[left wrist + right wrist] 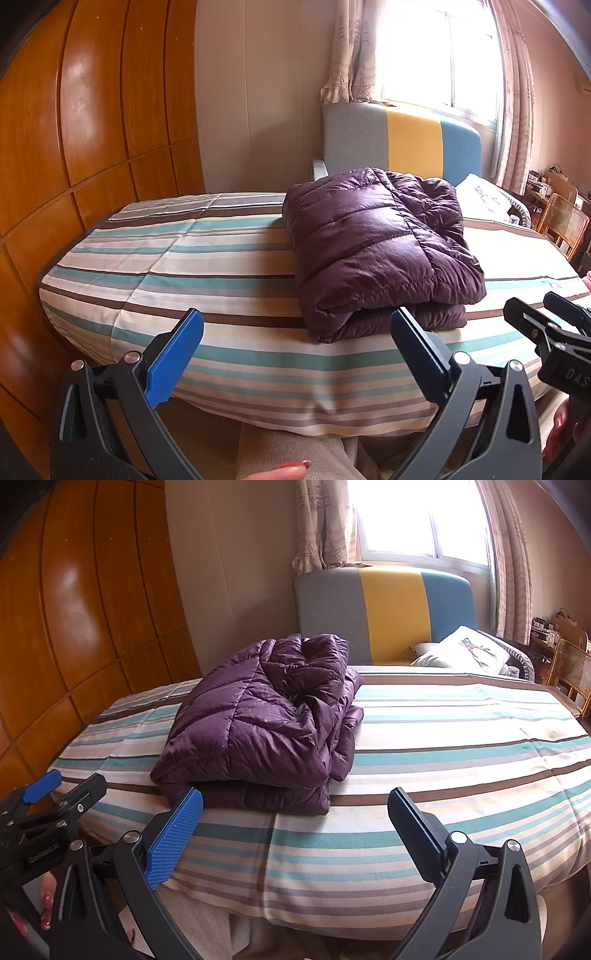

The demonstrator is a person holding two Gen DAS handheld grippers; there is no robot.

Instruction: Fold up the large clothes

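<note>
A: Where is the garment?

B: A purple puffer jacket (266, 720) lies folded into a thick bundle on the striped bed (461, 760), near its front edge, probably where both arms reach easily.

A: And the tools?

B: The left gripper (295, 354) and right gripper (295, 834) hover short of it, fingers spread wide, holding nothing; the fold looks finished.

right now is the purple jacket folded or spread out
Folded. The jacket lies on the striped bed as a compact bundle, its layers stacked and doubled at the near edge. Neither hand-held gripper touches it.
</note>
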